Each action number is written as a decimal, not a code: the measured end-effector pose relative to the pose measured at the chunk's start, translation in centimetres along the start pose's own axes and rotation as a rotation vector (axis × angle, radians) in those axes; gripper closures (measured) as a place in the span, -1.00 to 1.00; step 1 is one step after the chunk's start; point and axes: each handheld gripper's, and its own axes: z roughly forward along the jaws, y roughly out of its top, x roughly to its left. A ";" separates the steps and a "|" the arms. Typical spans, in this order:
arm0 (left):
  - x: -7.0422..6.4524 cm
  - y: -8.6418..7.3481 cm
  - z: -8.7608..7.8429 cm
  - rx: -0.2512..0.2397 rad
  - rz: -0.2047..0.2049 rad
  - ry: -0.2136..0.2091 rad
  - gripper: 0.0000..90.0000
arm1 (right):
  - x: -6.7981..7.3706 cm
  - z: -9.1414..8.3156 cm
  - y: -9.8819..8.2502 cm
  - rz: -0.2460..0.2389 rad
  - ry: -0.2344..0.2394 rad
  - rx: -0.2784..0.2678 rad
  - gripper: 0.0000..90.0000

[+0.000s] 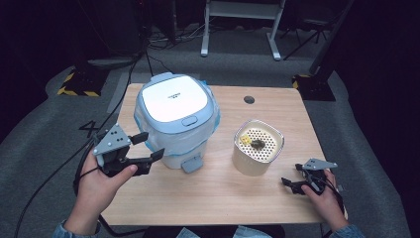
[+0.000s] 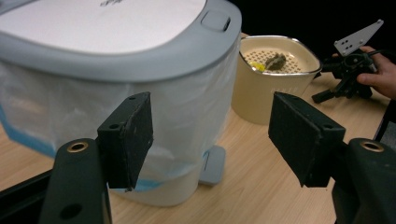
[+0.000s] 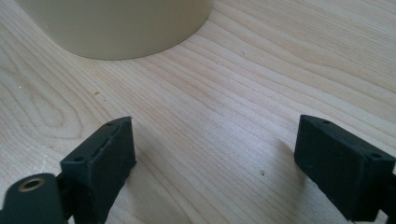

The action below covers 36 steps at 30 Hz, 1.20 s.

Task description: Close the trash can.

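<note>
The work is only at its start: the left gripper (image 1: pixel 147 148) comes with jaws spread and empty beside the lidded bin (image 1: pixel 176 119) (lid closed), and the right gripper (image 1: pixel 291 182) rests open on the table (image 1: pixel 208 198).

From my seat at the controls I see a light wooden table (image 1: pixel 208 198) with rounded corners and a round dark cable hole (image 1: pixel 249 99) near its far edge. It stands on grey carpet (image 1: pixel 39 144) that fades into darkness toward the back of the room. Beyond the table, a white metal frame (image 1: pixel 237 29) with two feet rests on the floor. Two dark stand bases edged in yellow-and-black hazard tape (image 1: pixel 79 89) sit at the far left and right (image 1: pixel 309 82). Black cables (image 1: pixel 163 42) trail across the carpet. Light falls mainly on the tabletop.
</note>
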 end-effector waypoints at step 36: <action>3.0 -13.4 4.2 0.211 -0.151 0.073 -0.34 | 0.0 0.0 0.0 0.000 0.001 0.000 -0.72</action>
